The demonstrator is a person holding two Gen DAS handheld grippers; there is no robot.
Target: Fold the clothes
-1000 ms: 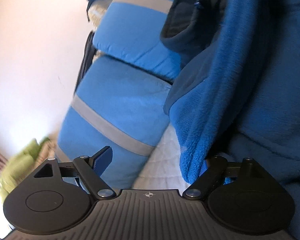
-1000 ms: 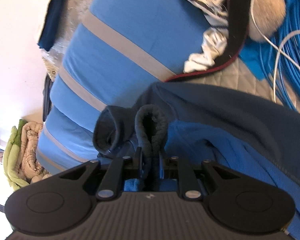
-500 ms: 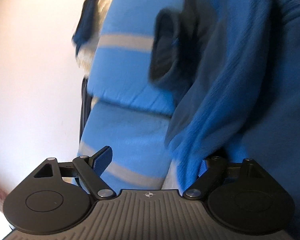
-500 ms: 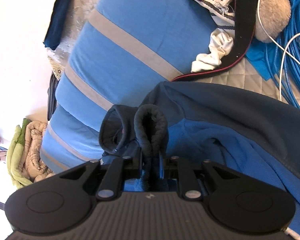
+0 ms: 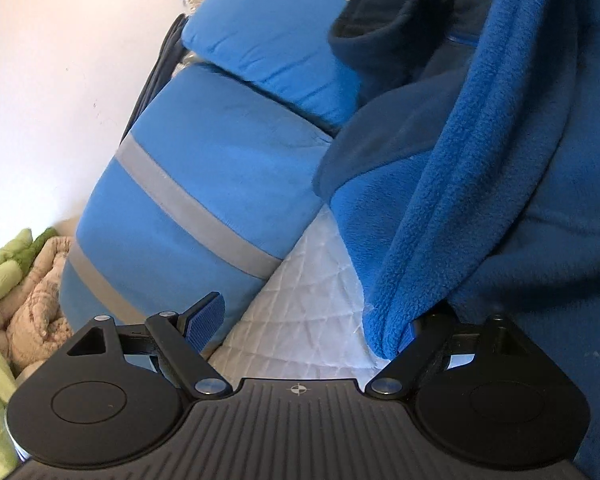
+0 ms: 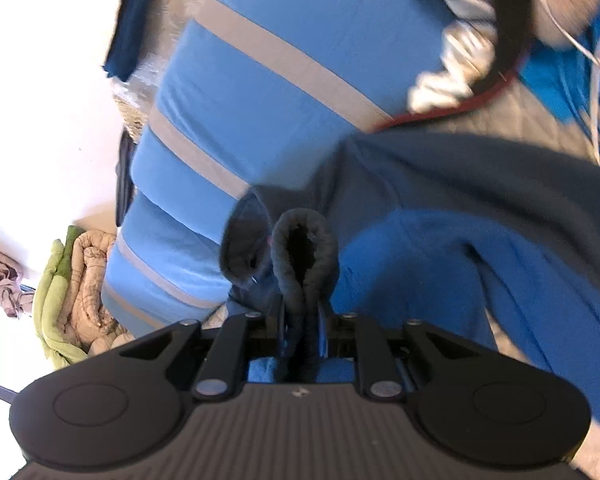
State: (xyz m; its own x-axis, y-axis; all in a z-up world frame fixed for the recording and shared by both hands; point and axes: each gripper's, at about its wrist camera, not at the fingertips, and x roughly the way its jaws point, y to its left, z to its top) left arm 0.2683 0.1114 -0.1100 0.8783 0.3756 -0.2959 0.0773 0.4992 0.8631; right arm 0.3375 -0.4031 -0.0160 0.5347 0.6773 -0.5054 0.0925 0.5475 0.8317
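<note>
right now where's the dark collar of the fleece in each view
Left wrist: the collar is at upper right, above the open left gripper, beside the bright blue fleece.
Right wrist: the collar is at centre, pinched in the right gripper.
Shared landmark: the blue cushion with grey stripes.

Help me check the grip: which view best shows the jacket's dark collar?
The right wrist view: the collar stands in a loop between the right gripper's shut jaws, though slightly blurred. The left wrist view shows it only far off at the top, above the open left gripper.
</note>
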